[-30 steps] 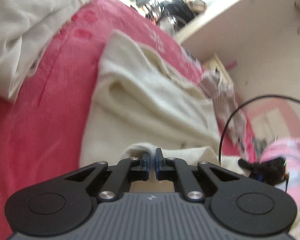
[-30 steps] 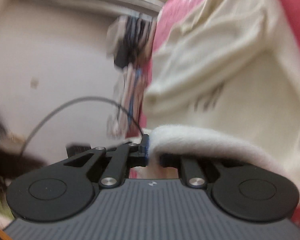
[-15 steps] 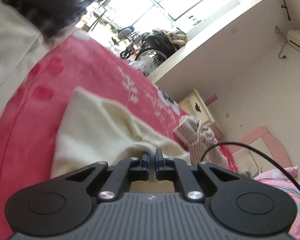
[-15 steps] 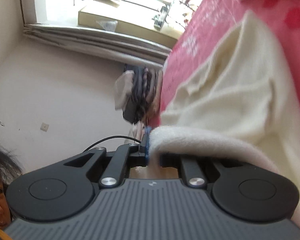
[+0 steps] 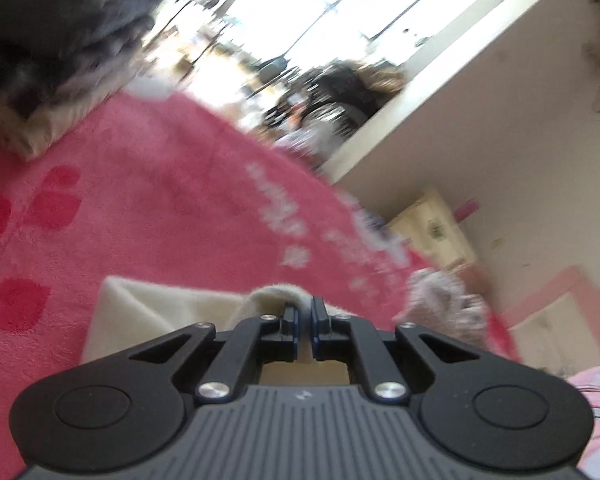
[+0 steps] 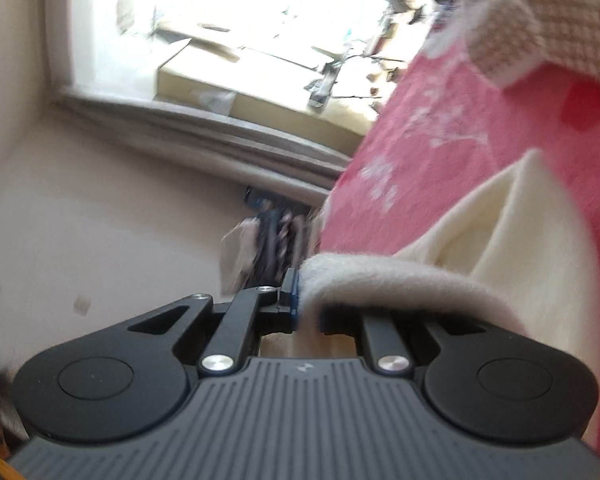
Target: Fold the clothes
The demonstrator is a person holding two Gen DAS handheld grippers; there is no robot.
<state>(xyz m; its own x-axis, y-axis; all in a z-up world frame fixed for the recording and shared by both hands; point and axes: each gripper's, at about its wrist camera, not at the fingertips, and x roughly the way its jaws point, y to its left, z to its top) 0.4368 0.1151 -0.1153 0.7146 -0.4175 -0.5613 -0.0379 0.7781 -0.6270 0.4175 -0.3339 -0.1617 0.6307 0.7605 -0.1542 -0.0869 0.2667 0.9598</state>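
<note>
The left gripper (image 5: 305, 312) has its jaws just beginning to part, yet a fold of the cream fleece garment (image 5: 168, 308) is still pinched between them. The right gripper (image 6: 306, 300) shows the same: its jaws are easing apart while a thick rolled edge of the same garment (image 6: 512, 240) sits between the fingers and drapes over the right one. The garment lies on the pink plush bed cover with red patches (image 5: 140, 208), and much less of it shows than a second ago, when it filled most of both views; now only a low strip of cream cloth is seen ahead of the left gripper and a tapering flap to the right of the right gripper. Both cameras have swung up across the bed, so the bright window (image 5: 340, 8) and the pale wall (image 6: 100, 208) now fill the upper parts. A blurred stack of dark and beige clothes (image 5: 48, 40) has come into the left view's top corner.
</note>
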